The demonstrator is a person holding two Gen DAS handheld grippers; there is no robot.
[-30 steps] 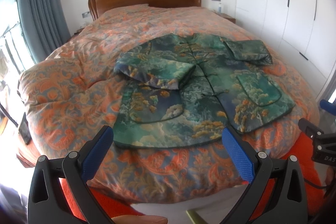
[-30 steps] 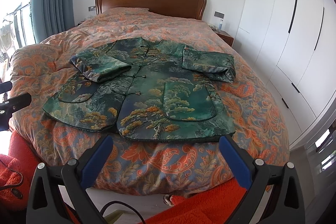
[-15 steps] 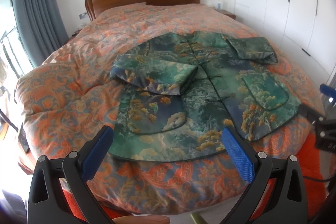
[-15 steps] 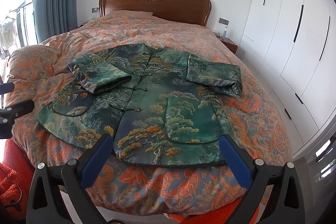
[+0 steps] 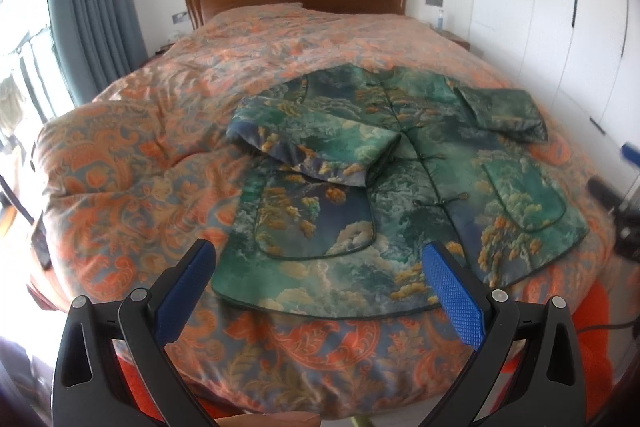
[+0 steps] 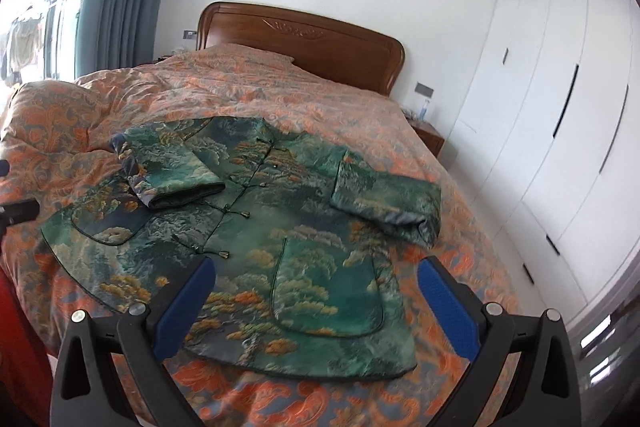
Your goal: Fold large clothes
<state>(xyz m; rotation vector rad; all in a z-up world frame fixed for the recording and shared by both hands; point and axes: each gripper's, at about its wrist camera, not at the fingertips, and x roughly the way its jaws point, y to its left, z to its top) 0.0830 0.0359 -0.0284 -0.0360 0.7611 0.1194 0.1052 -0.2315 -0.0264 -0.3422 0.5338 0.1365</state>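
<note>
Lying face-up on the orange paisley quilt (image 5: 120,195), the green brocade jacket with knot buttons (image 5: 400,195) has both sleeves folded inward. Left gripper (image 5: 320,291) and right gripper (image 6: 316,301) hover over its hem — jaws spread wide, grasping nothing.

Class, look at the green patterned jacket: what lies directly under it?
The green jacket lies flat on an orange paisley quilt covering the bed. Whatever lies beneath the quilt is hidden. Both sleeves are folded onto the jacket's front.
</note>
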